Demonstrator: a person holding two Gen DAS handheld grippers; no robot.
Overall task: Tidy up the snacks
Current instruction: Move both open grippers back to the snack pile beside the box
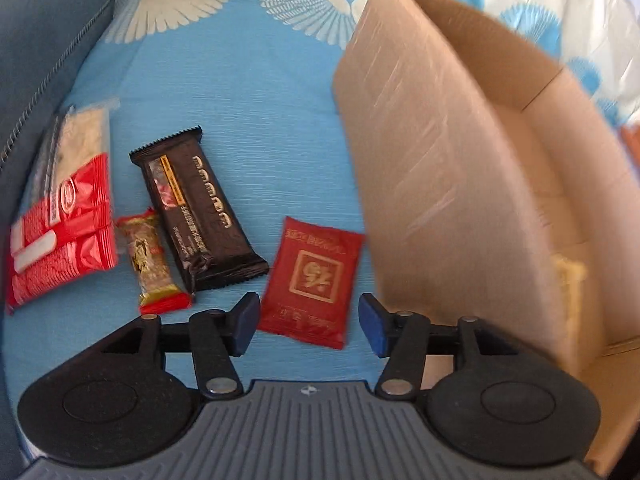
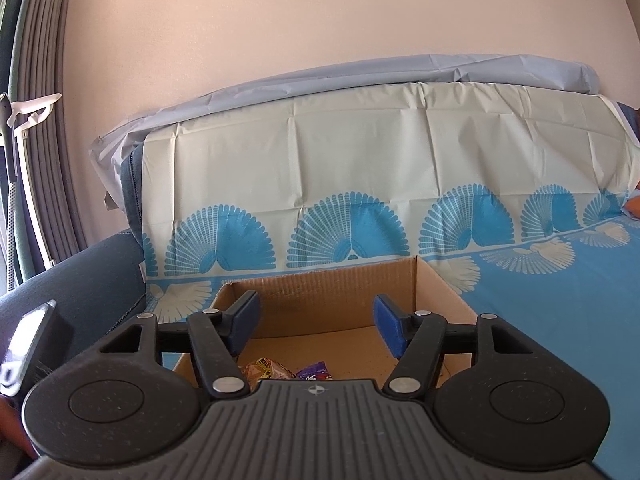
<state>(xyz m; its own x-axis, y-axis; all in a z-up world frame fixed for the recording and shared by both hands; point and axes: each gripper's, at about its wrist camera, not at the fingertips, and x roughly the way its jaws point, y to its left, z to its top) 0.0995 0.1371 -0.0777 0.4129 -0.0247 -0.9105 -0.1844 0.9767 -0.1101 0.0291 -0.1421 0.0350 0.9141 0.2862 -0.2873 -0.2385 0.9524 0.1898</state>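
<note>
Between my left claw (image 1: 308, 326) pads, spread and gripping nothing, lies the red sachet (image 1: 312, 282) on the blue cover (image 1: 248, 112); beside it wait a black bar (image 1: 200, 208), small bar (image 1: 150, 260) and red pack (image 1: 60, 216); four left, I judge; my right claw (image 2: 316, 328) hangs released over the box (image 2: 340, 292), where two snacks (image 2: 288, 370) lie; its wall stands close beside the sachet.

Both views are brightly and evenly lit by soft daylight. Around the cardboard box (image 1: 448, 184), the left wrist view shows motion blur: the box walls smear, and print on the snack packets (image 1: 200, 208) left of it is unreadable. Shadows beside the box are faint. The right wrist view is sharp on the box (image 2: 344, 300) and the patterned cover (image 2: 360, 160) behind it. Fisheye curvature bends edges; corners vignette dark.
</note>
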